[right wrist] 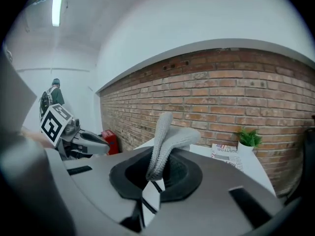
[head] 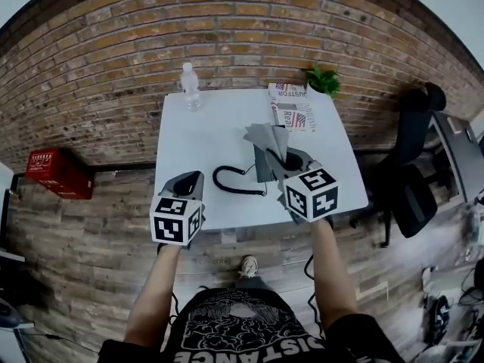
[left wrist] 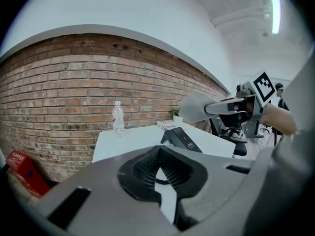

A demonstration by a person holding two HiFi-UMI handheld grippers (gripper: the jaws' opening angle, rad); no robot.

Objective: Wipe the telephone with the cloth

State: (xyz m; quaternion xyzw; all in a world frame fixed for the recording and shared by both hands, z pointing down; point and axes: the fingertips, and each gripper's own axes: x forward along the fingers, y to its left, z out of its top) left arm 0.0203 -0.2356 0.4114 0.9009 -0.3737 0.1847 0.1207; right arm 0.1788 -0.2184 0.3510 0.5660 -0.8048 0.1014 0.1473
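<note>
Head cam steeply down on table (head: 204, 134); gripper cams low, both facing brick wall (left wrist: 64, 87), seemingly crosswise.

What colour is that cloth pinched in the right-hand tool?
The cloth is plain light grey, clearest in the right gripper view.

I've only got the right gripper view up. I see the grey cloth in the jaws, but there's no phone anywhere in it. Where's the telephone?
Observer: In the head view the telephone sits on the white table, right under the right gripper.
Operator: Is the cloth touching it?
Observer: No. The left gripper view shows the cloth held in the air above the telephone, with a clear gap between them.
Operator: And the left gripper, is it holding anything?
Observer: No. In its own view the left gripper has its jaws together with nothing between them.
</note>
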